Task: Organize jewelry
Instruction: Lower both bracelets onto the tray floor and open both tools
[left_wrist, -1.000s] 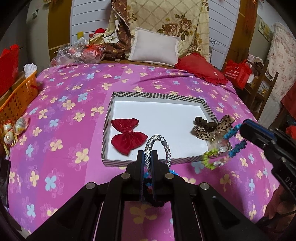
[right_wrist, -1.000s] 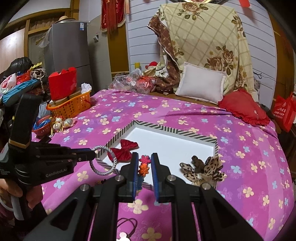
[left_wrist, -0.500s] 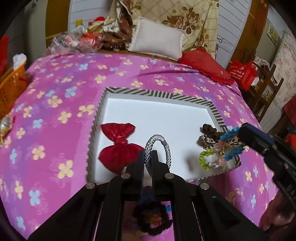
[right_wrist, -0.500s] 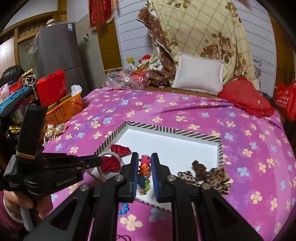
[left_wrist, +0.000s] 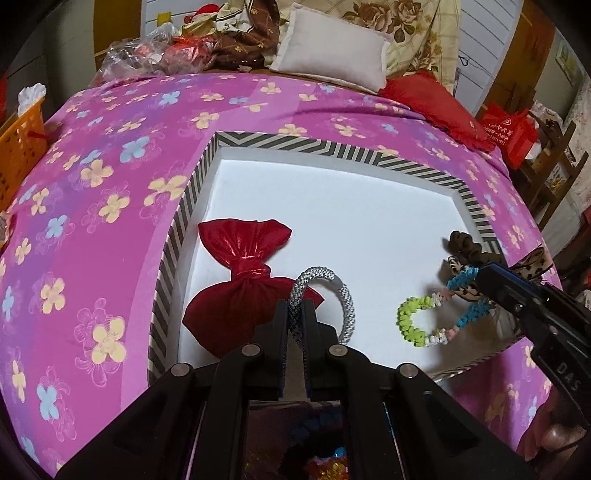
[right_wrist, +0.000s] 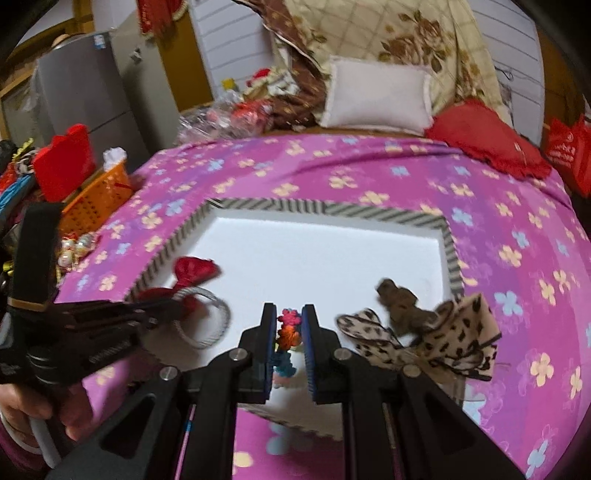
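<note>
Left cam: your left tool (left_wrist: 295, 314) is clamped on a grey braided ring (left_wrist: 341, 291) over the striped tray (left_wrist: 332, 147), just beside the red bow (left_wrist: 240, 291) in it.

Right cam, a bit blurry: your right tool (right_wrist: 289, 325) pinches a colourful bead bracelet (right_wrist: 288, 332), mostly hidden between the pads. A leopard bow (right_wrist: 424, 339) straddles the tray's right edge.

The letters "DAS" stand in white on the black body of the right gripper (left_wrist: 476, 275); print on the red bag (left_wrist: 508, 127) is too small to read.

Black gripper (left_wrist: 295, 317), blue pads, silver screws
</note>
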